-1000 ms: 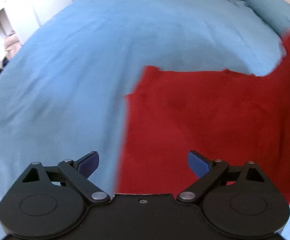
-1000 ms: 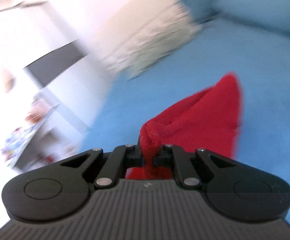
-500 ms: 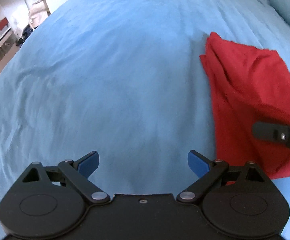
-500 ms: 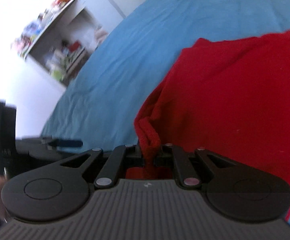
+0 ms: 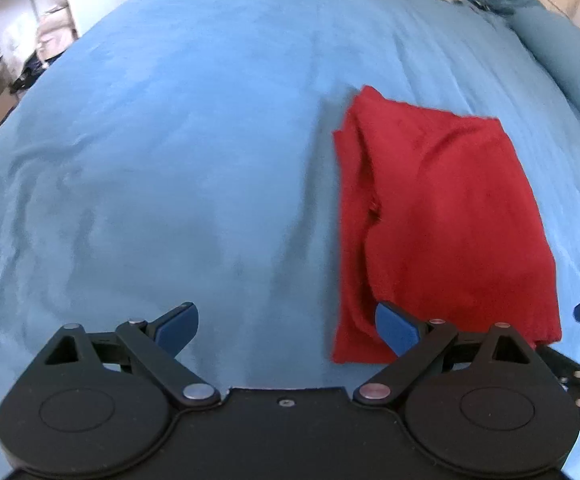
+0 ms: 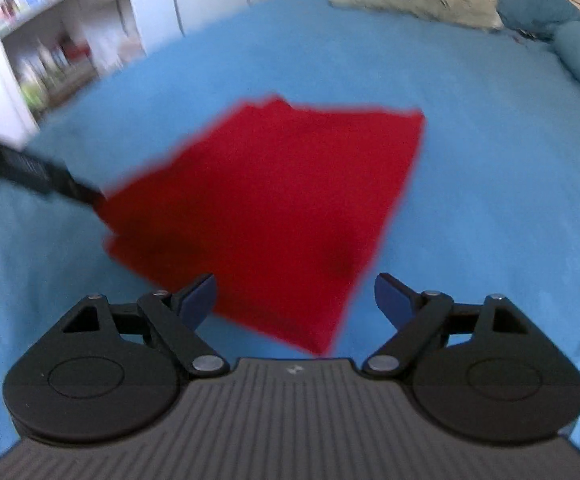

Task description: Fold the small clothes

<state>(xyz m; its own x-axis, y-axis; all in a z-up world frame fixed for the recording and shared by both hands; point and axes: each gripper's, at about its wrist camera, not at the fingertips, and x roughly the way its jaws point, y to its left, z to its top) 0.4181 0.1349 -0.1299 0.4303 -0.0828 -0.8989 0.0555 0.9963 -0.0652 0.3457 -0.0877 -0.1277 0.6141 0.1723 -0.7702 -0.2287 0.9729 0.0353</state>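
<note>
Nearest to us, our left tongs (image 5: 286, 326) hover with their blue tips apart and nothing between them, over bare blue bed (image 5: 170, 160). Our right tongs (image 6: 294, 296) are likewise spread wide and empty, just above the near corner of the red cloth (image 6: 274, 200).

The red cloth (image 5: 442, 224) lies folded flat on the bed, a rough rectangle whose long axis runs away from us in the left view, its near short edge beside the left tongs' right tip. Its left side shows layered folds; the right edge is straight.

Open blue bedding surrounds it, widest to the left. Farther off lie a pale pillow (image 6: 410, 0) and blue pillows (image 5: 562, 44); shelves (image 6: 50, 52) stand beyond the bed's left edge.
</note>
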